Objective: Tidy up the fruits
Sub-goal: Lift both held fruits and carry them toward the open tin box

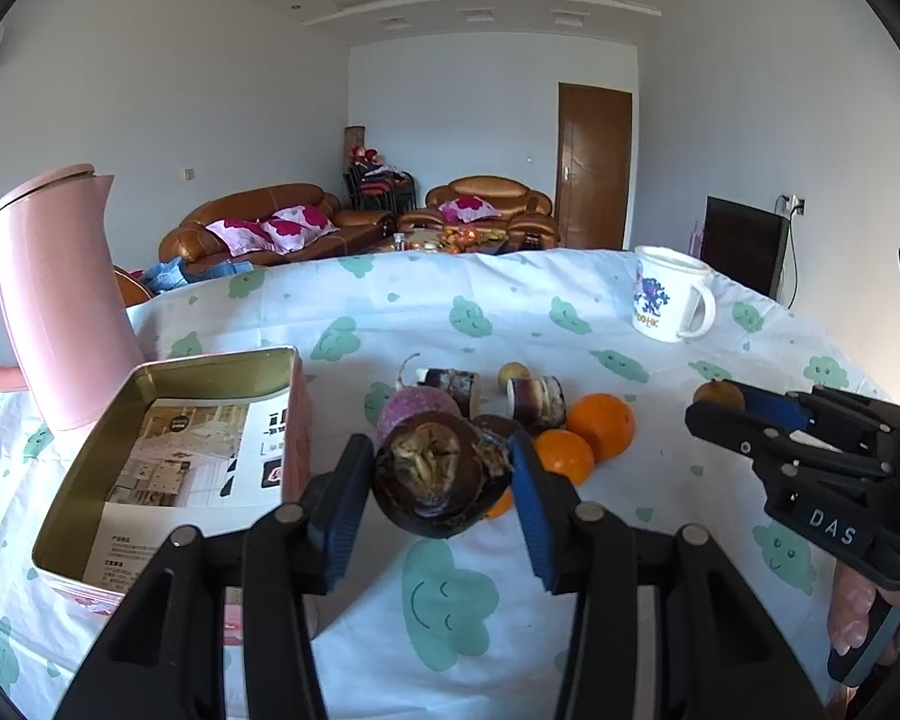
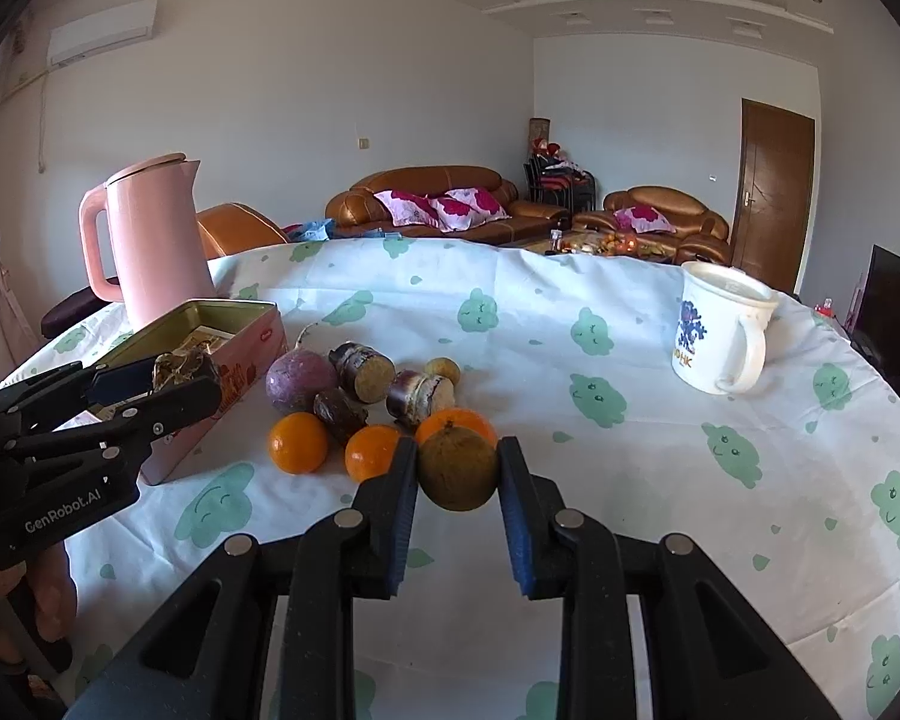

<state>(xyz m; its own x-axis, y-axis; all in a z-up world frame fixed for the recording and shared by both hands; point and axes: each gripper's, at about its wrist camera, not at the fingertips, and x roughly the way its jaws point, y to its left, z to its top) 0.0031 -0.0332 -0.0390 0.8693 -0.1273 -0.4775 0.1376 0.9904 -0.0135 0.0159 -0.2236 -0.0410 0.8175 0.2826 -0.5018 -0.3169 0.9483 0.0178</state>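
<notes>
The open gold-lined pink rectangular tin [image 2: 210,354] sits at the left with its mouth unobstructed from above. The tall pink plastic kettle [image 2: 150,240] stands just behind it, blocking that side. Just right of the tin, a tight cluster of fruit, with round oranges [image 2: 299,443] at its front, fills the middle of the cloud-print cloth-covered table [image 2: 630,480]. A white printed ceramic mug [image 2: 720,330] stands well apart at the far right. Bare cloth lies open between cluster and mug and along the near edge.

Three oranges [image 2: 299,443], two cut cane pieces [image 2: 363,371], one purple radish [image 2: 300,383] and one tin box [image 2: 210,324]. One pink kettle [image 2: 150,234], one mug [image 2: 720,330]. Two grippers [image 2: 457,468], each holding one fruit.
</notes>
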